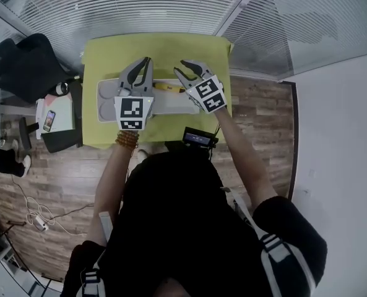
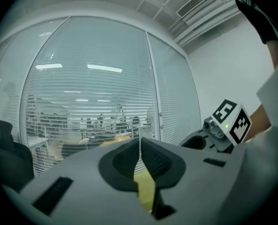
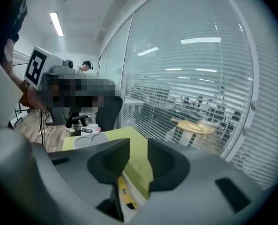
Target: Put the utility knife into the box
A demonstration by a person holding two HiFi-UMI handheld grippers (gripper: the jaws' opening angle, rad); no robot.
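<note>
Where blinds point(image 1: 140, 5) back a yellow-green table point(image 1: 109, 51), the left hand-held gripper point(image 1: 143, 63) is closed, the right hand-held gripper point(image 1: 186, 65) parted, empty

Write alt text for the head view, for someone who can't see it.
Seen from above, a person in black holds two grippers over a lime-green table, where a yellow utility knife lies at the far edge of a pale box. The left gripper is shut, the right gripper open.
</note>
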